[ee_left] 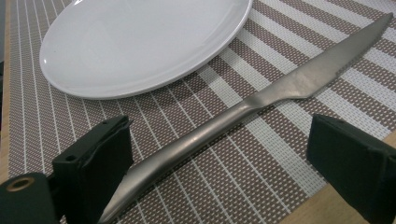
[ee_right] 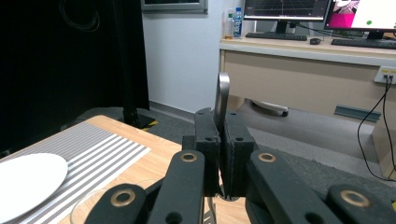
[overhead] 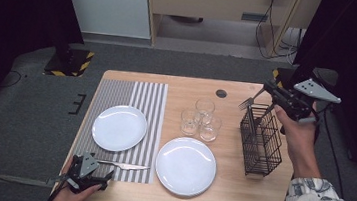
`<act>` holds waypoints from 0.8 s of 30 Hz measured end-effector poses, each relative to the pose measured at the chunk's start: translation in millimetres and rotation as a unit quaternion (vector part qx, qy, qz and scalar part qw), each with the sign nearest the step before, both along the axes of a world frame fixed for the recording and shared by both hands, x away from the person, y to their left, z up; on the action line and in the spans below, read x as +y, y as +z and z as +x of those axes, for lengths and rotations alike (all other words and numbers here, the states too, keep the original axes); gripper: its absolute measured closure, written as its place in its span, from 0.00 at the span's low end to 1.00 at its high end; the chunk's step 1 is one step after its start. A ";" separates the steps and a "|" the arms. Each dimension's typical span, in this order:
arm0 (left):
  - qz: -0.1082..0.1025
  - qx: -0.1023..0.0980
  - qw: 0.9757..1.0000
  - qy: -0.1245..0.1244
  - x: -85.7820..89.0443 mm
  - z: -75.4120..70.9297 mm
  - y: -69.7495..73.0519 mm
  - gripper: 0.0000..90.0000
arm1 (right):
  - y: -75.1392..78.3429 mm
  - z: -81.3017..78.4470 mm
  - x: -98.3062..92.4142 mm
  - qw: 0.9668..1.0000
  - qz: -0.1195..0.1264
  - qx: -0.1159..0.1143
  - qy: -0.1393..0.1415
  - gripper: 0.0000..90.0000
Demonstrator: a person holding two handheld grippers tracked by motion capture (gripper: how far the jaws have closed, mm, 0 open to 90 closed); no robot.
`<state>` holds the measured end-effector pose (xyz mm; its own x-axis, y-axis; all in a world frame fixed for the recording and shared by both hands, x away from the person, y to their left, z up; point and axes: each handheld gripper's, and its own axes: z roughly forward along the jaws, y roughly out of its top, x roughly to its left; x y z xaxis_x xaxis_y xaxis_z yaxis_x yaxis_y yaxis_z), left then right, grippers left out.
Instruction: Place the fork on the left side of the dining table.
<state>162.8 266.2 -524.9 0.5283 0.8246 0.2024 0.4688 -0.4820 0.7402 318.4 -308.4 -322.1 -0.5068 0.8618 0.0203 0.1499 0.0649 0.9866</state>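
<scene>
A steel knife (overhead: 124,165) (ee_left: 299,79) lies on the striped placemat (overhead: 141,96) near the table's front left. My left gripper (overhead: 104,171) (ee_left: 219,128) rests at the knife's handle end, open, its jaws wide apart on either side of the handle. At the far right my right gripper (overhead: 270,87) (ee_right: 222,116) is raised above the black wire basket (overhead: 261,139) and is shut on a fork (overhead: 246,103). The fork's tines point left and down. In the right gripper view the fork handle (ee_right: 223,91) sticks up between the pads.
One white plate (overhead: 119,127) (ee_left: 140,42) sits on the placemat and a second white plate (overhead: 185,165) on the bare wooden table (overhead: 228,186). Three clear glasses (overhead: 205,108) cluster mid-table. A desk with monitors stands beyond the table.
</scene>
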 end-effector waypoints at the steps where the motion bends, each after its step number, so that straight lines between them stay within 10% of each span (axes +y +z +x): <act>1: 0.001 0.000 1.000 -0.001 0.1 0.1 0.0 0.07 | -0.5 0.6 0.9 1.000 -0.001 0.001 0.001 0.97; 24: 0.002 0.000 1.000 -0.002 -0.2 0.1 -0.3 0.07 | -2.7 3.5 17.0 0.999 0.010 0.007 0.032 0.97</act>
